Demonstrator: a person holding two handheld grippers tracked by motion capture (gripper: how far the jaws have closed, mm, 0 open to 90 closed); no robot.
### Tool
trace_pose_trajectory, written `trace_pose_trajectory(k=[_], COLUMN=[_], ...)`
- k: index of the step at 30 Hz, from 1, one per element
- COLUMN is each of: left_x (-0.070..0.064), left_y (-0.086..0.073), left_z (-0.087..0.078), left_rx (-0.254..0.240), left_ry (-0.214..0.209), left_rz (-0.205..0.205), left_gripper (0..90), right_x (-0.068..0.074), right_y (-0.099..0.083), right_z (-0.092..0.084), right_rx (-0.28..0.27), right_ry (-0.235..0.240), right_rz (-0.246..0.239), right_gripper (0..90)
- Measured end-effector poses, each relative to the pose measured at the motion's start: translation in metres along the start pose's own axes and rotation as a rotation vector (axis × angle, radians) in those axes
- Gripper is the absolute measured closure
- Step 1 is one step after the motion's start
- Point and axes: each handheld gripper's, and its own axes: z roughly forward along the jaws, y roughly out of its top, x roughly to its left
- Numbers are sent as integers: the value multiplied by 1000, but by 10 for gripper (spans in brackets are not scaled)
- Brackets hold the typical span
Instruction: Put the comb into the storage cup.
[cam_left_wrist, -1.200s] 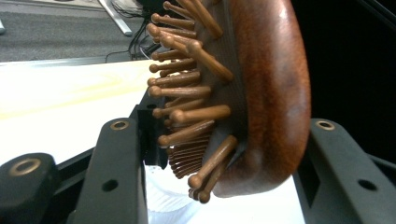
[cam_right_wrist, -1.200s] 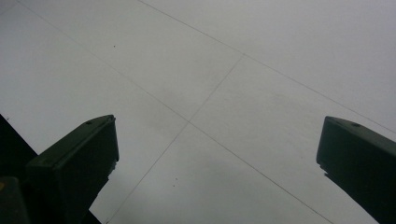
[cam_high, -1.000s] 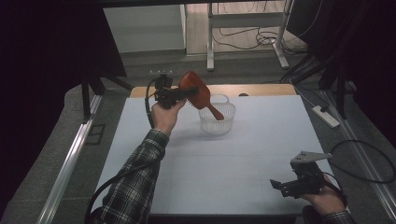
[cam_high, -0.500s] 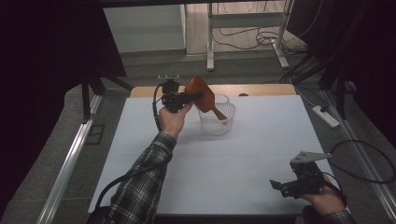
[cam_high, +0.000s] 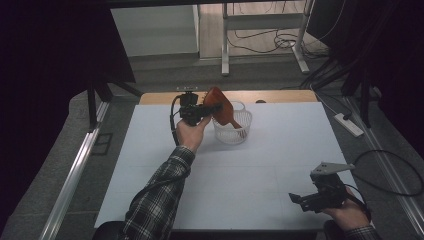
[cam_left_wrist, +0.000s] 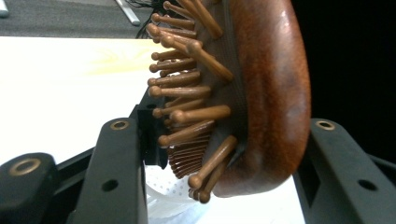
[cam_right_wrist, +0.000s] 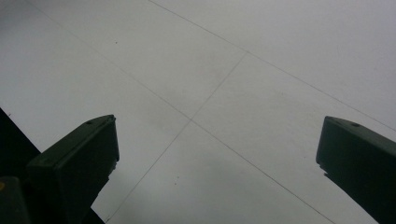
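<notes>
A reddish-brown wooden hairbrush hangs tilted over a white mesh basket at the back middle of the white table, its handle end dipping inside the rim. My left gripper is shut on the brush head. In the left gripper view the brush and its wooden bristles sit between the two jaws of the left gripper, with the basket below. My right gripper rests near the front right corner. The right gripper stands open over bare table, holding nothing.
A strip of wooden tabletop shows behind the white sheet. A power strip and cables lie on the floor at the right, a metal rail runs along the left, and table legs stand behind.
My left hand has carried the brush a little right and down, closer over the basket. The right hand has stayed put.
</notes>
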Motion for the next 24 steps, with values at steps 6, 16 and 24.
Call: trace_pose_trajectory(k=[6,16,24], left_x=[5,16,19], left_y=[-7,-13,-13], left_z=[3,3,3], left_rx=[5,-10,-2], left_ry=[14,2,2], left_rz=[-16,-78,-77], left_gripper=[517,497,459], right_x=[0,0,0], right_y=[0,1,1], right_z=[0,1,2], right_rx=[1,8,13], right_ry=[0,0,1], right_rz=[-1,-1,-2], right_gripper=[0,0,0])
